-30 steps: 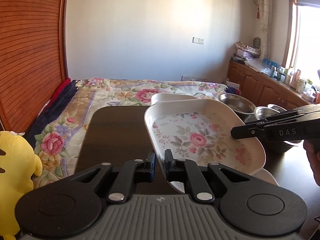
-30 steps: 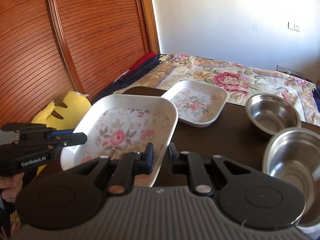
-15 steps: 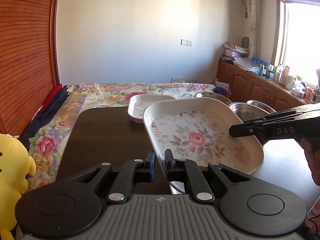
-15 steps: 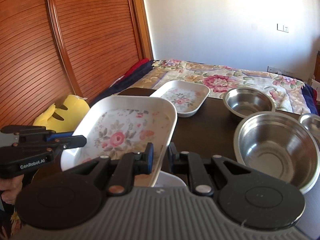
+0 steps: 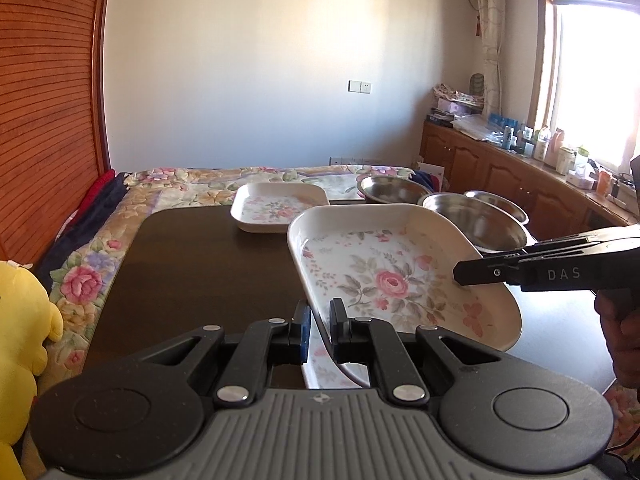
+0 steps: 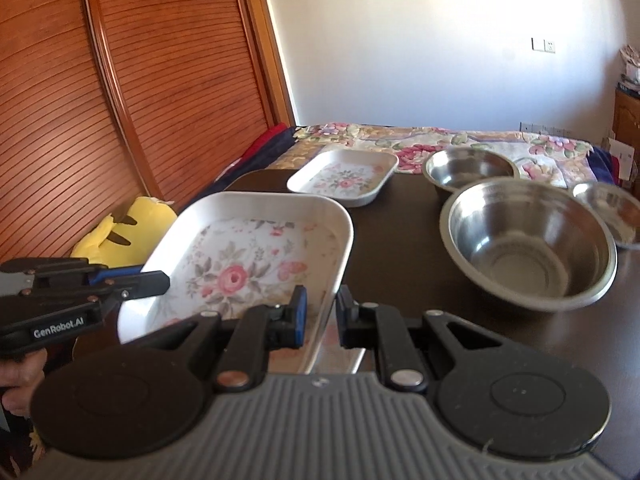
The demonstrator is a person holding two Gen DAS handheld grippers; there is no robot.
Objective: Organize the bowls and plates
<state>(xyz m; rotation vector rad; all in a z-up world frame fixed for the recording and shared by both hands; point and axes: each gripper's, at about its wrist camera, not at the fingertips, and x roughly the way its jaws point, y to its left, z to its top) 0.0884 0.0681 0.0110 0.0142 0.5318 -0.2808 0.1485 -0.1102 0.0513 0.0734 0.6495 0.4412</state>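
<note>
Large floral tray [image 5: 384, 276], clamped by left gripper [image 5: 319, 330] and right gripper [image 6: 319, 320] at opposite rims, now nearer, third steel bowl [image 6: 612, 210] newly visible far right.

Near plate [image 5: 400, 280] — white, pink rose at centre, grey-green leaves, small pink blossoms scattered. Far plate [image 5: 280, 210] — same white with floral print. Three bowls [image 6: 528, 236] plain silver steel. Desk [image 5: 208, 264] dark brown, glossy. Left gripper [image 5: 319, 322] and right gripper [image 6: 320, 312] black, blue pad on one finger each. Bedspread [image 5: 96, 276] cream with pink roses, green leaves. Plush toy [image 5: 20, 320] yellow. Sliding door [image 6: 120, 80] reddish-brown, ribbed.
</note>
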